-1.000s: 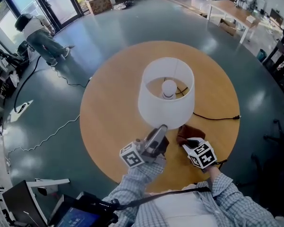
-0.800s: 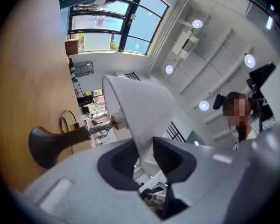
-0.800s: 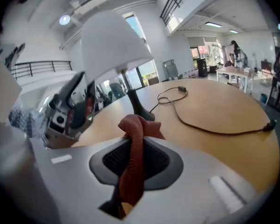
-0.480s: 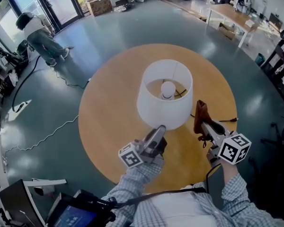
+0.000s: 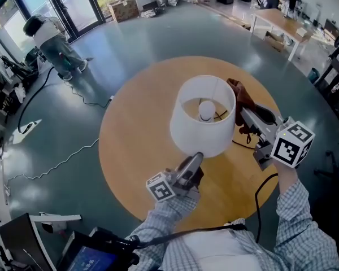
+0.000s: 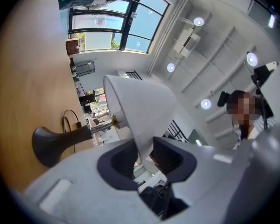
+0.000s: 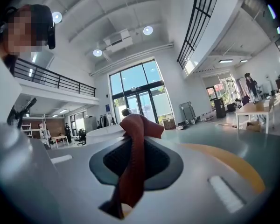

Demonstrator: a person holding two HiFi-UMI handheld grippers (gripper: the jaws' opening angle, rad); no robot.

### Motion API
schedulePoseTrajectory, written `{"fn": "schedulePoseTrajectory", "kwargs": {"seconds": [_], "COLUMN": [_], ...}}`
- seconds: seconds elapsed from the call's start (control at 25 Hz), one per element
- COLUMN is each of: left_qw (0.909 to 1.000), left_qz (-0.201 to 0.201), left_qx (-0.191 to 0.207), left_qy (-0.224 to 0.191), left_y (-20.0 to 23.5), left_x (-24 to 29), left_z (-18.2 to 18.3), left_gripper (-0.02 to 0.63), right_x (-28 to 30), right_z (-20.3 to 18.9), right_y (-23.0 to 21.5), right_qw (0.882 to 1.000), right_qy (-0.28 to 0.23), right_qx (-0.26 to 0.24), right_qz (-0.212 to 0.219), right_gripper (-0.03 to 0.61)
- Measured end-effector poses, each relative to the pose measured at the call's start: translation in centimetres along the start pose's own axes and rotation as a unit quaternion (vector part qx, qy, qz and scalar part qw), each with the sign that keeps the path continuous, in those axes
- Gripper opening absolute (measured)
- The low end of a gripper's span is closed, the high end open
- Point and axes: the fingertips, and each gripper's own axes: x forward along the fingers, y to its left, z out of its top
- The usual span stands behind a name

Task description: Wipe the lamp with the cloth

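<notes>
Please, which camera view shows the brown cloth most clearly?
The right gripper view: the cloth fills the centre, pinched between the jaws of the right gripper. The head view shows it smaller, bunched at that gripper's tip next to the lampshade. The left gripper view does not show it.

Round wooden surface on the floor.
We see a lamp standing on it, its black cord trailing rightward.

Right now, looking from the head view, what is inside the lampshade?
A white bulb sits at the centre of the lampshade, with black cord beside it. From above the shade covers the stem and base; the left gripper view shows the dark base beneath.
</notes>
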Motion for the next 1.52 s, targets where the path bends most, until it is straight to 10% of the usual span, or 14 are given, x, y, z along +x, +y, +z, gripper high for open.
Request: {"fn": "schedulePoseTrajectory", "kwargs": {"seconds": [0.96,1.52], "left_qw": [1.0,0.9998], "left_qz": [0.004,0.001], "left_qx": [-0.005,-0.009], "left_qy": [0.005,0.017], "left_y": [0.0,0.1], "left_x": [-0.4,-0.2], "left_z": [-0.2,-0.8], "left_gripper": [0.084,0.083], "right_x": [10.2,16.5], "right_z": [-0.9,-2.0], "right_y": [-5.2,-0.5], "right_qw": [0.973,0.838], "right_qy": [0.191,0.399], "right_qx": [-0.102,-0.271], "right_qz": [0.085,0.255], "right_gripper": [0.063,0.063]}}
